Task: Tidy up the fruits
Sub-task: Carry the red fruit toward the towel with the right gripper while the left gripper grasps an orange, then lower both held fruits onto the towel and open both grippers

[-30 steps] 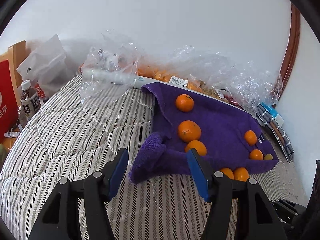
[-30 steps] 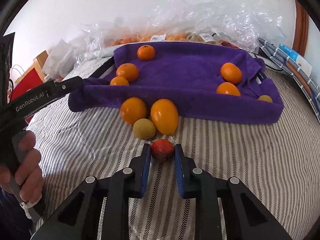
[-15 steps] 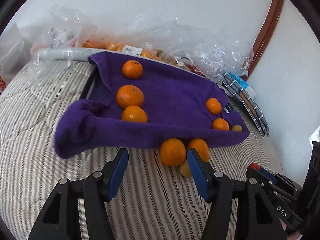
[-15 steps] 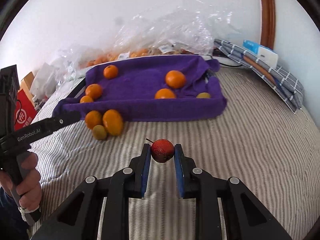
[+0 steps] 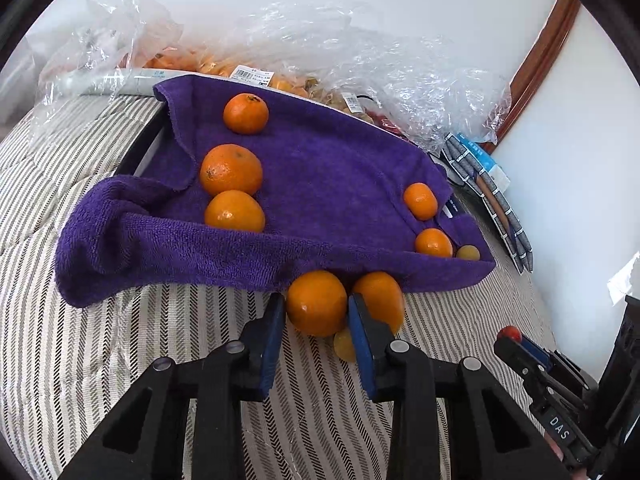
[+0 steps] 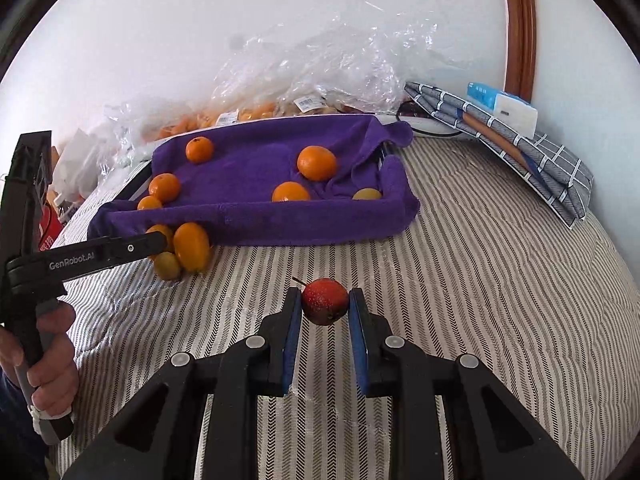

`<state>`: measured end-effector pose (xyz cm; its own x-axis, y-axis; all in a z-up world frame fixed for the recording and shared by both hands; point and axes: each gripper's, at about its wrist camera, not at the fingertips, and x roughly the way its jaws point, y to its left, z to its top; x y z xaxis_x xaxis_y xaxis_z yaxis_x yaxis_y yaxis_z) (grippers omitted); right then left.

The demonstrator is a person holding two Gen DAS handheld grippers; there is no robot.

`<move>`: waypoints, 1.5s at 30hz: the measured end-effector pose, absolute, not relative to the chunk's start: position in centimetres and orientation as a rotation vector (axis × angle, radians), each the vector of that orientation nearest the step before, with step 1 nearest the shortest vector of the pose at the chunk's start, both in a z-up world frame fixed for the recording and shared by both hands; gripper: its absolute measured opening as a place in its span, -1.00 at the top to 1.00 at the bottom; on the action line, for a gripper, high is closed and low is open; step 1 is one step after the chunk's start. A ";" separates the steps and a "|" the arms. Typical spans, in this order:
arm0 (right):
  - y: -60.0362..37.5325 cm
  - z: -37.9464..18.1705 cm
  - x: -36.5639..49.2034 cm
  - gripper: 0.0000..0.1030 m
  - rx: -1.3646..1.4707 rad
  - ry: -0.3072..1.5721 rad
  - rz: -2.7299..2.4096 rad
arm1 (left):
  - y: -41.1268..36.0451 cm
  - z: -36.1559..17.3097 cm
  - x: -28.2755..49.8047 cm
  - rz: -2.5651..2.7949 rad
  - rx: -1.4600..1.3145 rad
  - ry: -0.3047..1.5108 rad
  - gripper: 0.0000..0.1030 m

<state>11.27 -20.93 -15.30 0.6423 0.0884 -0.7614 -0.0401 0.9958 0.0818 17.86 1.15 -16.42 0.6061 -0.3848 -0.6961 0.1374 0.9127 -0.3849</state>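
Orange in colour, a round orange is seen between the blue pads of the left tongs, whose jaws are closed onto its sides; it lies on the bed just in front of the purple towel. A longer orange fruit is found touching it on the right, and a small yellow fruit is partly hidden low between the two. On the towel, three oranges are lined up along the left side and two smaller ones are set near the right edge, with a yellowish fruit beside the nearer of them. A small red fruit with a short stem is gripped by the right tongs, clenched on both its sides and held above the striped bedcover, well apart from the towel. The left tongs are seen from the side in the right view, with the hand wrapped round the handle. Crumpled clear plastic bags holding more oranges are piled behind the towel against the white wall. A folded checked cloth with a white and blue box on it is placed to the right, near a wooden frame.
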 end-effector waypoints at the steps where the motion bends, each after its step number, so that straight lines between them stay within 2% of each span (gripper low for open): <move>1: -20.9 -15.3 11.4 0.54 0.061 0.870 0.073 | 1.2 -16.4 17.8 -0.305 -0.312 0.870 0.40; 14: -21.3 -13.6 12.0 0.54 0.062 0.816 0.059 | 4.2 -14.1 16.4 -0.232 -0.380 0.738 0.40; 25: -21.3 -12.0 18.2 0.54 0.063 0.768 0.079 | 5.6 -10.1 22.1 -0.124 -0.345 0.666 0.40; 34: -20.9 -13.8 22.9 0.54 0.036 0.794 0.090 | 6.0 -12.1 28.9 -0.023 -0.365 0.720 0.40; 45: -20.5 -15.8 23.7 0.54 0.050 0.831 0.112 | 5.7 -14.7 30.3 -0.005 -0.373 0.798 0.40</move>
